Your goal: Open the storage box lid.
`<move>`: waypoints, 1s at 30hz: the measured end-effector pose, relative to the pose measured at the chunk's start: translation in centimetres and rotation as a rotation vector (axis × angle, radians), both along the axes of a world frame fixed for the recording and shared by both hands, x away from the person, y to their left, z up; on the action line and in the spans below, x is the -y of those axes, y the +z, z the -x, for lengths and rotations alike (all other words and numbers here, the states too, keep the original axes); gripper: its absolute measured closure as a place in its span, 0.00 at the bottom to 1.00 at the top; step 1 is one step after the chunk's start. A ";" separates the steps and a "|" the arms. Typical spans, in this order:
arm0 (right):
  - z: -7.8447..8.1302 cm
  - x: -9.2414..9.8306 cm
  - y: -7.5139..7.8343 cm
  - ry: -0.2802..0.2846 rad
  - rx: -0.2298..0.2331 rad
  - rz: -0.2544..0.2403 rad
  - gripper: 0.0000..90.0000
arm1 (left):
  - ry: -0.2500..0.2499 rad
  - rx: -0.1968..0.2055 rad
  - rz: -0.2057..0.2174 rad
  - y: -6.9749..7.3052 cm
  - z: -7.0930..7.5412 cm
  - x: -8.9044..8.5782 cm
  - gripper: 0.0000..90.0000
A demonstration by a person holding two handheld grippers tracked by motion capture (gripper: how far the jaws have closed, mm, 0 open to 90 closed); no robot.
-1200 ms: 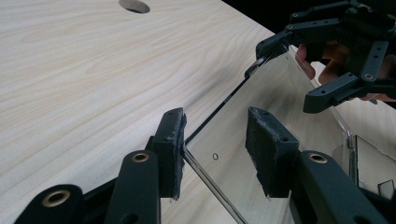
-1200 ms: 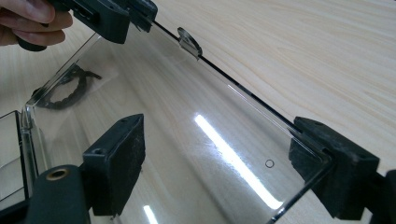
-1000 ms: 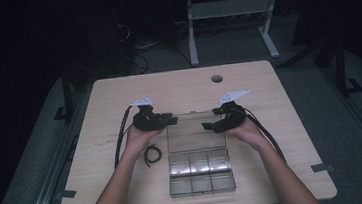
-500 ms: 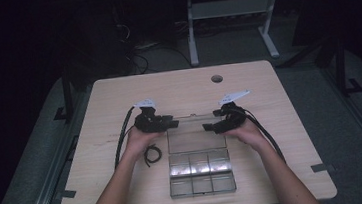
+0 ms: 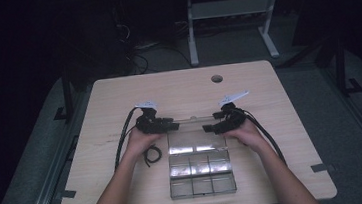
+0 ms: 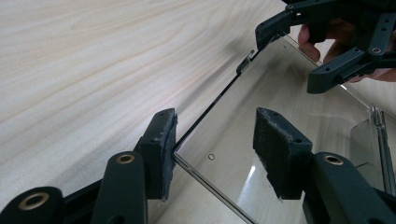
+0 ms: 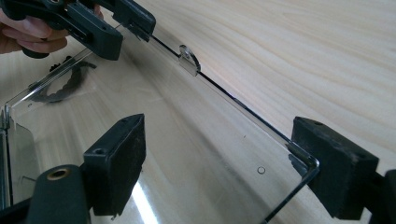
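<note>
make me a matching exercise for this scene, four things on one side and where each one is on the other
Things:
1. clear lid
2. compartment box
3. black cord loop
4. round hole

Places:
A. in the tabletop near the far edge
B. on the table beside the person's left wrist
C. between the left gripper and the right gripper, folded open away from the person
D. nearest the person, divided into small cells

Pairs: 1-C, 2-D, 3-B, 4-A
</note>
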State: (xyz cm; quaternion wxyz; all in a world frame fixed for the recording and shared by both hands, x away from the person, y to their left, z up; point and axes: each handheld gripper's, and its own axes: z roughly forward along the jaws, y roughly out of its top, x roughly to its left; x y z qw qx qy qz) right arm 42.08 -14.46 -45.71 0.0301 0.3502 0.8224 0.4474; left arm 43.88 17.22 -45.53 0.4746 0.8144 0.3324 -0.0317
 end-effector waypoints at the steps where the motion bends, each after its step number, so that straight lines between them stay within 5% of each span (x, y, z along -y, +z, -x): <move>1: 0.0 0.0 -0.1 0.003 0.000 -0.001 0.21 | -0.002 -0.004 -0.001 -0.1 0.0 0.0 0.55; 30: -0.5 0.0 -1.7 -0.002 -0.091 0.001 0.23 | -0.011 -0.033 -0.071 -1.5 -0.2 0.4 0.56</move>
